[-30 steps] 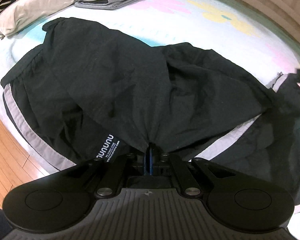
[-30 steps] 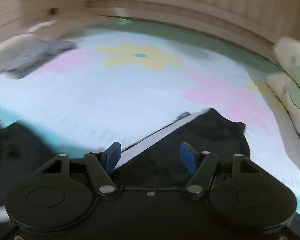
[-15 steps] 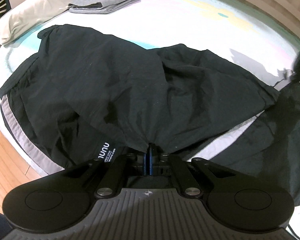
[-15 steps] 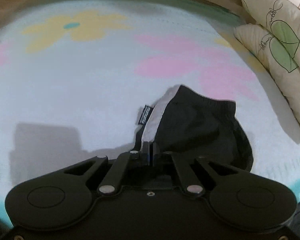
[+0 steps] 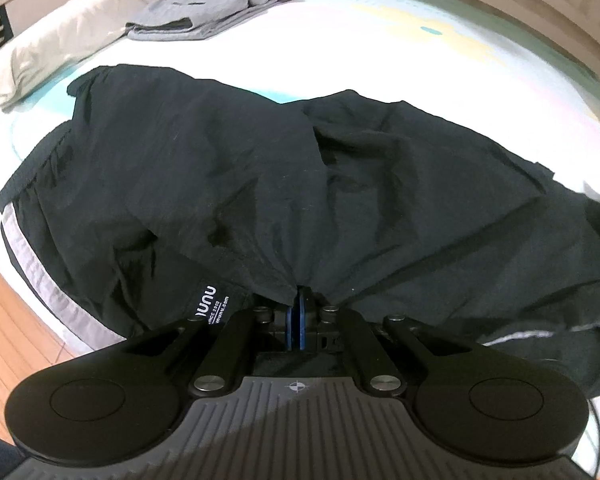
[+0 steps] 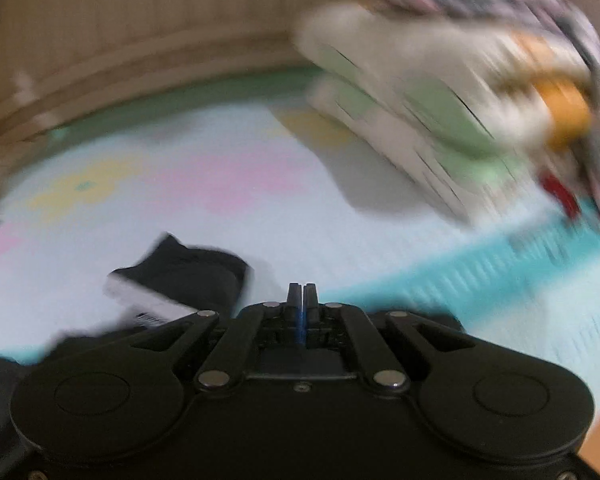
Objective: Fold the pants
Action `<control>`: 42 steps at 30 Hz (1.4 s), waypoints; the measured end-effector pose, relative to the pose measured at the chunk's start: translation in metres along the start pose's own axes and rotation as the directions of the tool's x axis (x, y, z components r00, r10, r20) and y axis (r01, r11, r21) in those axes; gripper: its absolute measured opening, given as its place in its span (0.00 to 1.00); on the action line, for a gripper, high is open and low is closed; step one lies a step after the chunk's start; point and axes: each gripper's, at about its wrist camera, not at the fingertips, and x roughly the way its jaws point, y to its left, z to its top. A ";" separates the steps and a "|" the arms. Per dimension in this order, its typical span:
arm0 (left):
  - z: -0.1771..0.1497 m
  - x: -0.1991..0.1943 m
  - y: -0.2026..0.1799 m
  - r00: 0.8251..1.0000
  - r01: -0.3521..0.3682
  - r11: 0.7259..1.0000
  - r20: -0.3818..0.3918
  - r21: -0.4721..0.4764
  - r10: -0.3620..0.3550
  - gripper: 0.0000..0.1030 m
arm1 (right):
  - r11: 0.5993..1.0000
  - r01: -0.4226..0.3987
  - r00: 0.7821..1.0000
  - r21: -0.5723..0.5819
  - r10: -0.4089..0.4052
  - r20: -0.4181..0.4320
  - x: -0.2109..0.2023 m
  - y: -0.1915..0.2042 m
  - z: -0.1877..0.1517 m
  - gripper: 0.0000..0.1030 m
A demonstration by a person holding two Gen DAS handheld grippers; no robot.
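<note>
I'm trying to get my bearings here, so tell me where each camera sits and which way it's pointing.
Left wrist: sits on the left hand-held gripper, looking down over black pants on the bed; its fingers are shut on the fabric.
Right wrist: sits on the right hand-held gripper, looking across the bed toward pillows; blurred, fingers shut, with a pant end just left of them.
Both show the pants and flowered sheet.

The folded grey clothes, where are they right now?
In the left wrist view, the folded grey clothes lie at the top left on the bed, beside the pillow and beyond the black pants.
</note>
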 end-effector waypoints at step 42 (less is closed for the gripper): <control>-0.010 -0.006 -0.020 0.999 0.019 0.990 0.024 0.142 -0.023 0.04 | 0.982 -0.134 0.973 0.137 0.156 -0.169 0.048 -0.077 0.004 0.07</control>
